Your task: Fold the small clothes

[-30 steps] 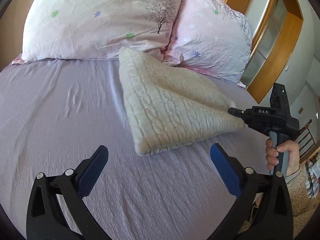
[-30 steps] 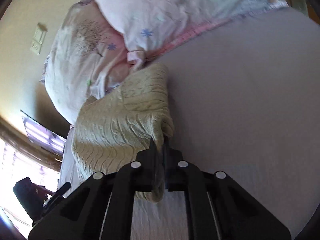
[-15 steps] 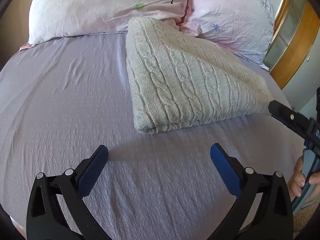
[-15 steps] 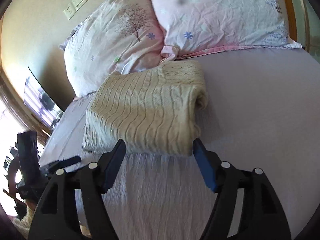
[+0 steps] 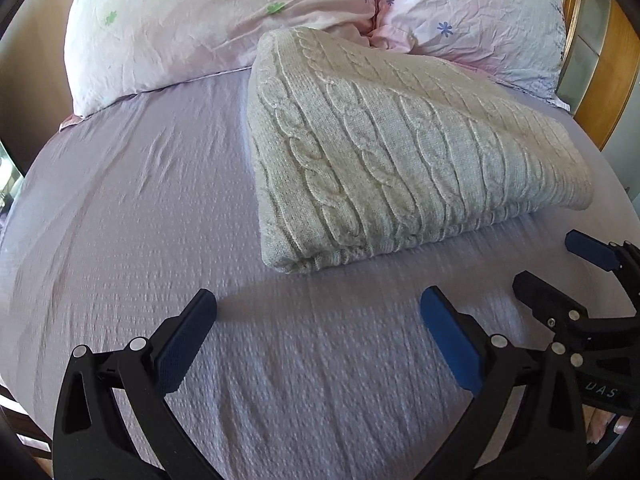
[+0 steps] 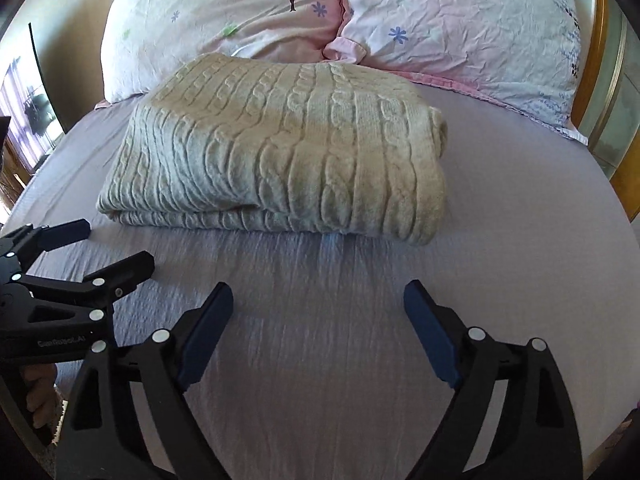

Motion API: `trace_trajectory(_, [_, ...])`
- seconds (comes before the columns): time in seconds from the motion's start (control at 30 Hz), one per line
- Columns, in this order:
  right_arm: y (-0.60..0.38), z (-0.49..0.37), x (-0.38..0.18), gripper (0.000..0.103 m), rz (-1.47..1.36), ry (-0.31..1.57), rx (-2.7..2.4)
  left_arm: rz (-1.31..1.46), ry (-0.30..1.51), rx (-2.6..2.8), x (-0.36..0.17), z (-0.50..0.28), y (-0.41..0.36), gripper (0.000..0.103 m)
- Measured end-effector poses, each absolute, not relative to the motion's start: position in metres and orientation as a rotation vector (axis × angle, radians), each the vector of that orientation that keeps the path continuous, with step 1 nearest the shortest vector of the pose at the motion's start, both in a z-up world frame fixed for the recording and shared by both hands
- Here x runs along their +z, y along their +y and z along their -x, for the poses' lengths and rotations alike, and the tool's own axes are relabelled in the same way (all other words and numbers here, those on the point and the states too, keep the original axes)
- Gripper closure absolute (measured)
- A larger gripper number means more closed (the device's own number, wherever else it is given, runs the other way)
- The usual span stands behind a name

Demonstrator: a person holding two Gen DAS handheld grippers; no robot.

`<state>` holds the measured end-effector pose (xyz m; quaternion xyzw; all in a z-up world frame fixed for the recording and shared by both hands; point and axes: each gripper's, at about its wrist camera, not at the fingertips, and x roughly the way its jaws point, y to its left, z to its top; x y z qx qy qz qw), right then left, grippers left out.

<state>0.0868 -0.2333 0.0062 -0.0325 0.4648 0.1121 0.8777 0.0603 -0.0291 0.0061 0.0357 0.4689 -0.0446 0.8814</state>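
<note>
Folded cable-knit sweater (image 5: pixel 400 152) rests on bed (image 5: pixel 120 208); both hand-held grippers, left (image 5: pixel 316 332) & right (image 6: pixel 320 320), spread, empty (fold looks finished; next: set aside)

Two markings can be read, each on the body of a black plastic two-finger gripper seen from the other's camera. In the left wrist view, the right gripper (image 5: pixel 560 264), at the right edge beside the folded cream cable-knit sweater (image 5: pixel 400 148), carries pale capitals on its dark body reading "UAS" (the start of the word may be cut off). In the right wrist view, the left gripper (image 6: pixel 116 244), at the left edge near that sweater (image 6: pixel 288 148), bears a small white line of print, too blurred to read with certainty.
</note>
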Motion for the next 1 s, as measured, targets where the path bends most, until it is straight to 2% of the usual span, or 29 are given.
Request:
trace_trajectory(0.2, [-0.2386,-0.0842,0.0026,0.002,0.065,0.964,0.199,-0.061,0.964,-0.071,0.0057,-0.0589,-0.0287,0.001])
trace_trajectory(1.0, [-0.2398,-0.0817,0.0021,0.002,0.068,0.949,0.203,-0.061,0.96,-0.067,0.0062,-0.0585,-0.0288,0.001])
